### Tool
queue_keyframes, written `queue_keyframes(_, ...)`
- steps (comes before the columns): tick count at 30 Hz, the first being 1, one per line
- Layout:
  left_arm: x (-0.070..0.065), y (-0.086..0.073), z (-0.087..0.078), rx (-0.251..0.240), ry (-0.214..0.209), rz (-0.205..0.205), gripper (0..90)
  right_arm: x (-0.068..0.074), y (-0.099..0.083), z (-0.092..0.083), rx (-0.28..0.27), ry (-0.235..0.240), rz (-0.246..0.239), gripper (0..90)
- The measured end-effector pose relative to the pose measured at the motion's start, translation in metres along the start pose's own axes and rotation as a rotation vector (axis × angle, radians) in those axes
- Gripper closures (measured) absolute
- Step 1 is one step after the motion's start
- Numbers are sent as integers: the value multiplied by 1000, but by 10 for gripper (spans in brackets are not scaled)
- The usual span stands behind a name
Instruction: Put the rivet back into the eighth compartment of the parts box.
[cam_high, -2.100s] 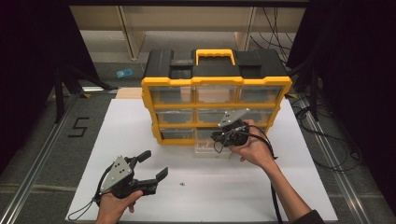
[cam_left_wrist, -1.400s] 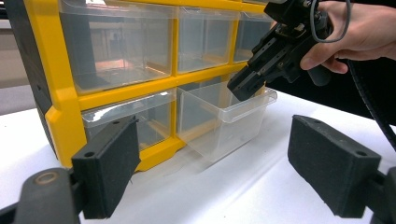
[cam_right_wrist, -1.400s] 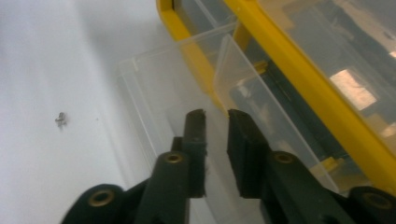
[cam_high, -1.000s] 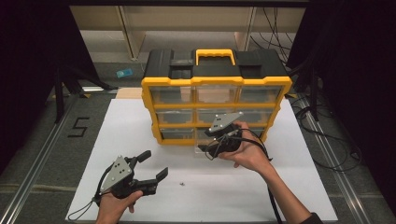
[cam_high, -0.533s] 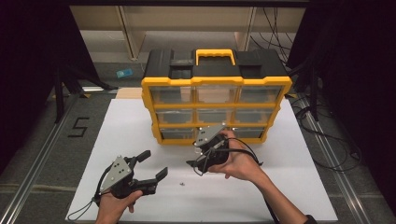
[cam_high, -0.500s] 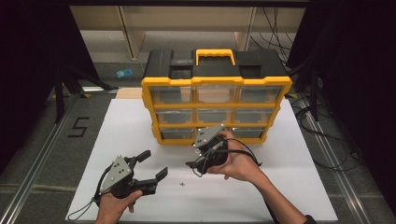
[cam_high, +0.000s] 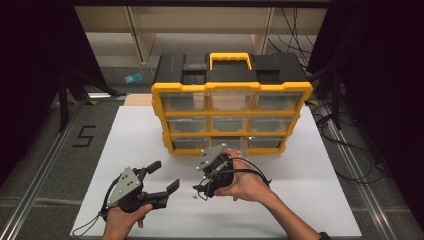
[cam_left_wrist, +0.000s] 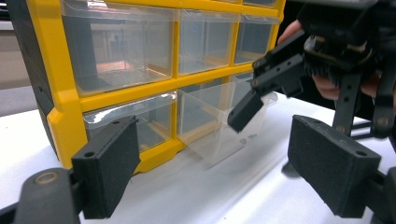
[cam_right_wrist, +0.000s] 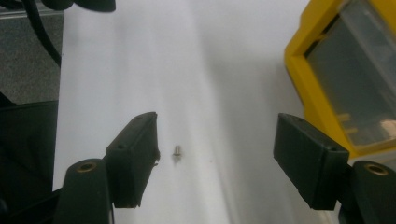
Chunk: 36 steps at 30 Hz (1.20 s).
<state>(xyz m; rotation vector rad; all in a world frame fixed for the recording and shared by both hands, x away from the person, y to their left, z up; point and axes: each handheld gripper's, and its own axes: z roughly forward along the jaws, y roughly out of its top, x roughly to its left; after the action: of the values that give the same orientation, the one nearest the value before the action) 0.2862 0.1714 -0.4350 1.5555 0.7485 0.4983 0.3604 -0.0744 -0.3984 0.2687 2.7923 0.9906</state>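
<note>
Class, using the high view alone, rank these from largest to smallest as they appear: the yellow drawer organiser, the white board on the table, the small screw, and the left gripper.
1. White board
2. Yellow drawer organiser
3. Left gripper; it sits nearer the camera, but the gap is plain.
4. Small screw, a speck on the board.

The right tongs (cam_high: 200, 189) have come away from the organizer's (cam_high: 231, 112) pulled-out bottom drawer (cam_left_wrist: 224, 116) and dropped toward the desk (cam_high: 320, 190). Their jaws have just been opening, empty, over a small screw (cam_right_wrist: 177, 151).
</note>
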Motion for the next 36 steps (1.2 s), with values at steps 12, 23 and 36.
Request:
queue_keyframes(12, 0, 0, 0, 0, 5, 4, 168, 3, -7, 24, 46, 48, 29, 323)
queue_keyframes(23, 1, 0, 0, -1, 8, 6, 167, 1, -11, 42, 92, 61, 61, 337)
queue_keyframes(36, 1, 0, -1, -6, 9, 3, 168, 4, -14, 58, 153, 72, 59, 395)
